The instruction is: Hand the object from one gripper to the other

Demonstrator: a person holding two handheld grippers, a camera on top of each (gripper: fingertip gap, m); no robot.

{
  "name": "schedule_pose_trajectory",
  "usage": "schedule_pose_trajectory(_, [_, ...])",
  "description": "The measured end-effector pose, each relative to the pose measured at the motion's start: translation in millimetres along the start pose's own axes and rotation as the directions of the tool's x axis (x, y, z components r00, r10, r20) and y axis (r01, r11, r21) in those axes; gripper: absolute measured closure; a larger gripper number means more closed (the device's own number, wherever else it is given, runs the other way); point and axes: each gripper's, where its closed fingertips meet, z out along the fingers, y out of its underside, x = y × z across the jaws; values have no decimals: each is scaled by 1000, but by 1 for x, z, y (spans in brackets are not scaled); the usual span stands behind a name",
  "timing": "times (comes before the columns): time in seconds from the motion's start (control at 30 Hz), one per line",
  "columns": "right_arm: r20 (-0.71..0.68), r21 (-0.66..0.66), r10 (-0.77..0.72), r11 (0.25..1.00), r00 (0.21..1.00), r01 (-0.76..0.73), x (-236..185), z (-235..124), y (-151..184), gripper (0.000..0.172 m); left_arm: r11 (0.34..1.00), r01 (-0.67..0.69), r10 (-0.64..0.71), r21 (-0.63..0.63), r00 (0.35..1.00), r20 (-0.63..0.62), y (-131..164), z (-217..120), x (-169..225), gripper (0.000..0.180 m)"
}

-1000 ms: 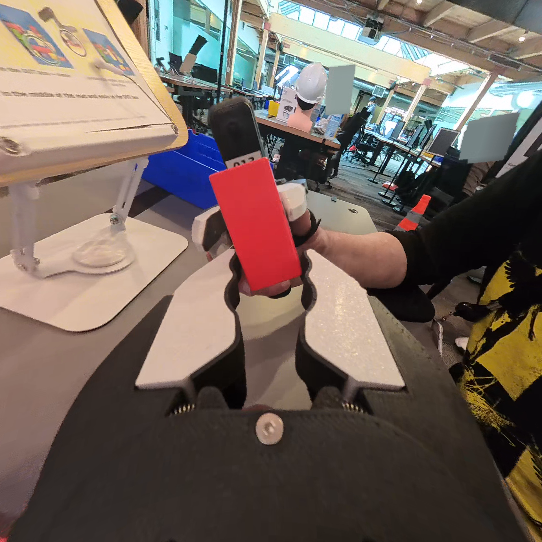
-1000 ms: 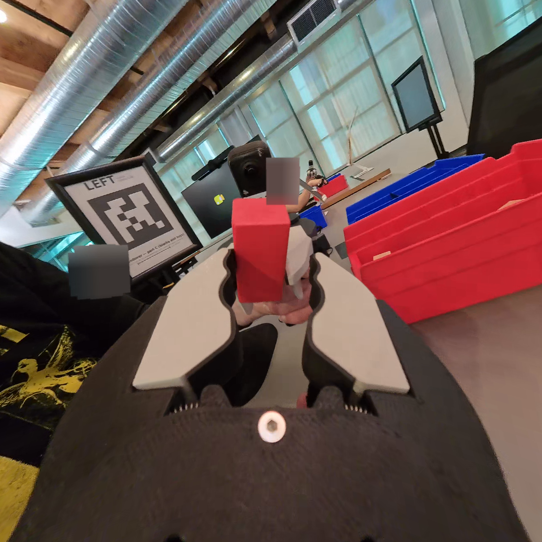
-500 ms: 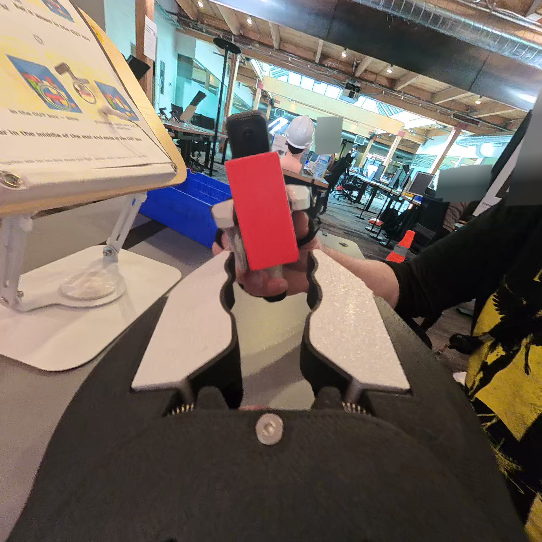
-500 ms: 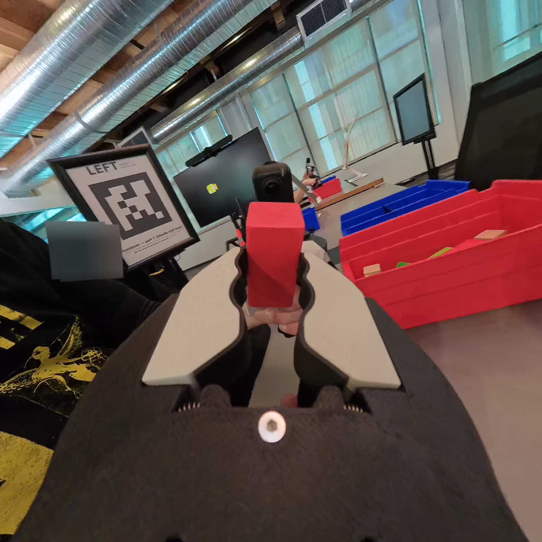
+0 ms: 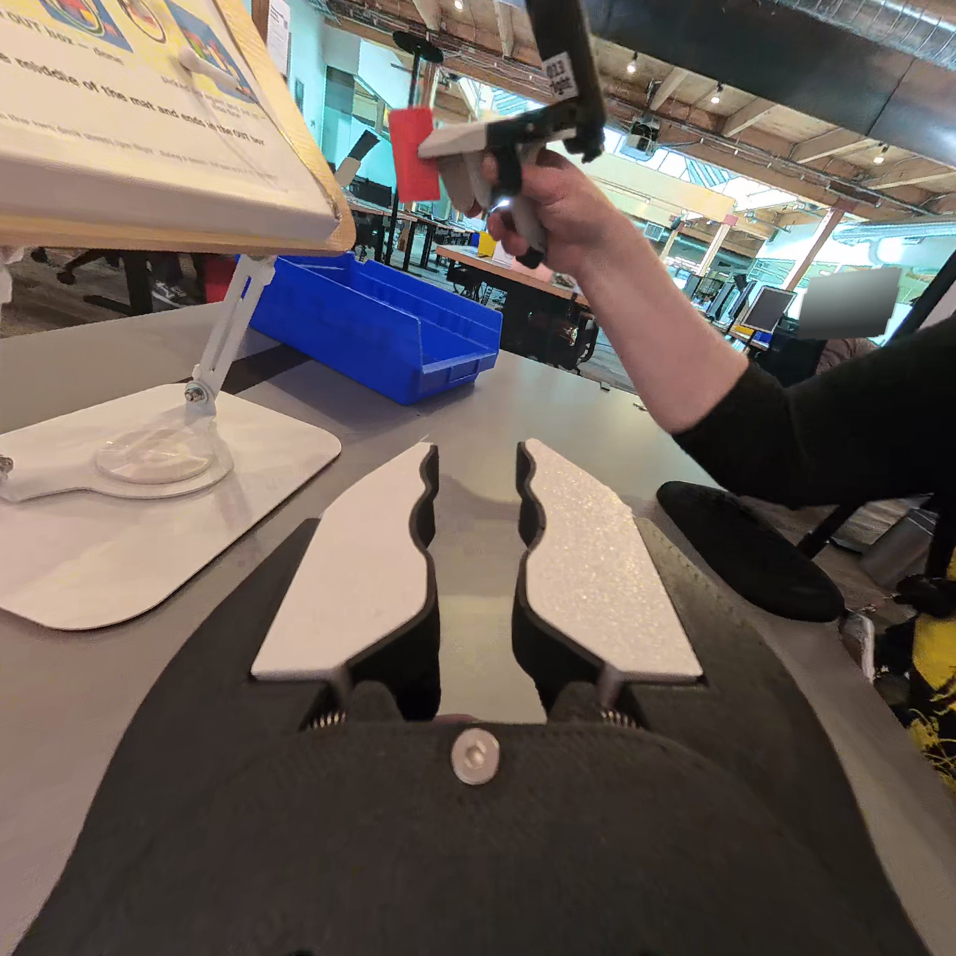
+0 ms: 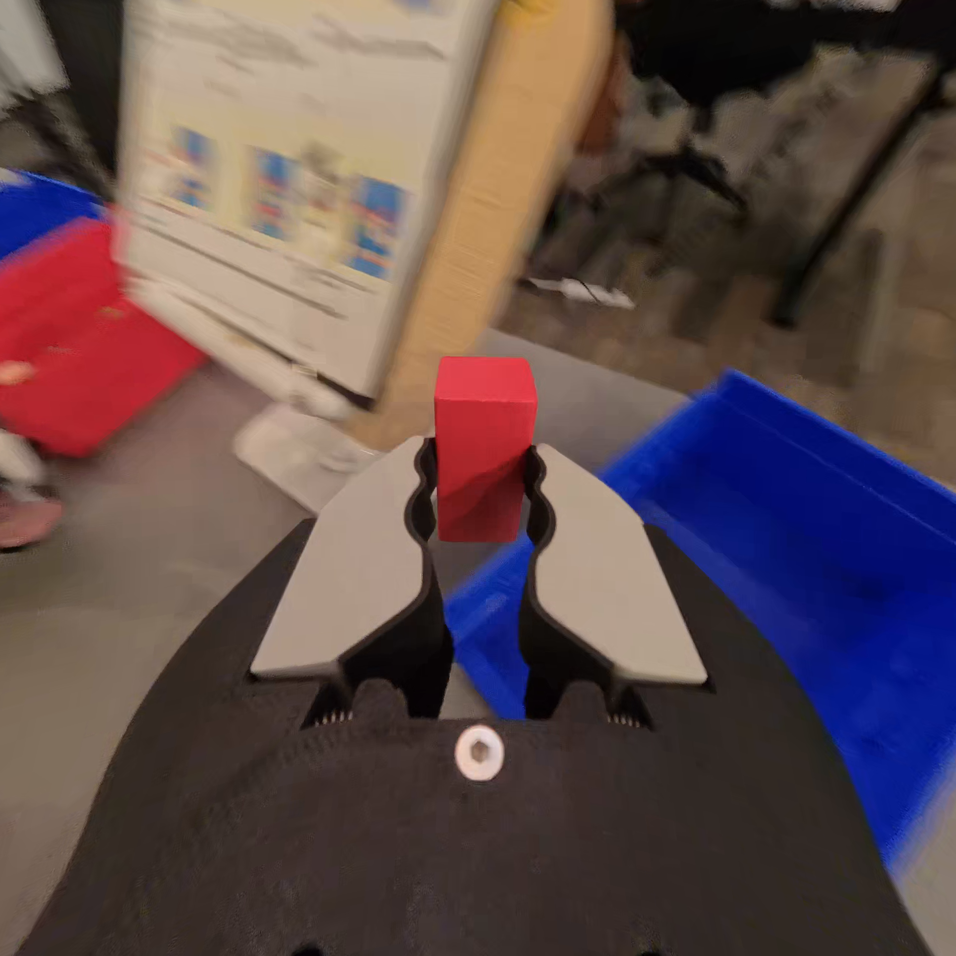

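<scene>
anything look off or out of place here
Nothing stands out. The right gripper holds the red block squarely between its fingers, the left gripper is empty, and the blue bin sits flat on the table.

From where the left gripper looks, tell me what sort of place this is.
Probably an open workshop or lab floor: rows of work desks under an exposed wood-beam ceiling, a blue parts bin and an instruction board on a stand on the grey table.

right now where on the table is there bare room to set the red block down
Bare grey tabletop lies between the blue bin, the white stand base and the person's forearm. The left is crowded: the base and its slanted board overhang it. The red block is clamped in the right gripper.
</scene>
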Motion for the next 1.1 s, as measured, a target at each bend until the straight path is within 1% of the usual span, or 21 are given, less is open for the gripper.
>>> schedule_pose_trajectory(0.03, [-57,-68,24,997,998,-28,29,5,11,140,1000,-2,2,-1,1000,8,1,-1,-2,154])
schedule_pose_trajectory(0.1, [-122,-191,47,979,991,-70,76,21,32,140,1000,4,-4,6,1000,13,1,-2,-4,154])
schedule_pose_trajectory(0.2, [-183,-361,35,927,982,-100,121,47,60,140,1000,19,-19,4,1000,15,5,-1,-6,153])
schedule_pose_trajectory(0.33, [-257,-575,14,801,966,-165,162,70,104,140,999,37,-37,-24,999,30,14,3,-13,153])
schedule_pose_trajectory(0.43, [-296,-708,-86,688,951,-158,185,76,133,140,999,46,-45,-28,998,37,15,3,-16,152])
schedule_pose_trajectory(0.53, [-267,-773,-157,624,951,-114,199,84,147,140,998,53,-52,-22,998,39,14,3,-17,152])
schedule_pose_trajectory(0.6, [-253,-830,-222,550,942,-94,208,83,154,140,998,56,-55,-24,998,37,15,3,-17,152])
schedule_pose_trajectory(0.73, [-231,-872,-223,479,947,-100,215,88,161,139,998,58,-57,-38,998,32,18,4,-16,152])
schedule_pose_trajectory(0.83, [-248,-876,-211,466,946,-125,223,89,162,140,997,59,-58,-45,998,33,20,5,-17,151])
schedule_pose_trajectory(1.03, [-257,-854,-199,504,946,-126,234,95,159,140,997,63,-62,-50,998,30,21,6,-17,150])
schedule_pose_trajectory(1.1, [-259,-848,-210,518,943,-118,236,95,157,124,997,62,-60,-54,998,30,21,7,-17,149])
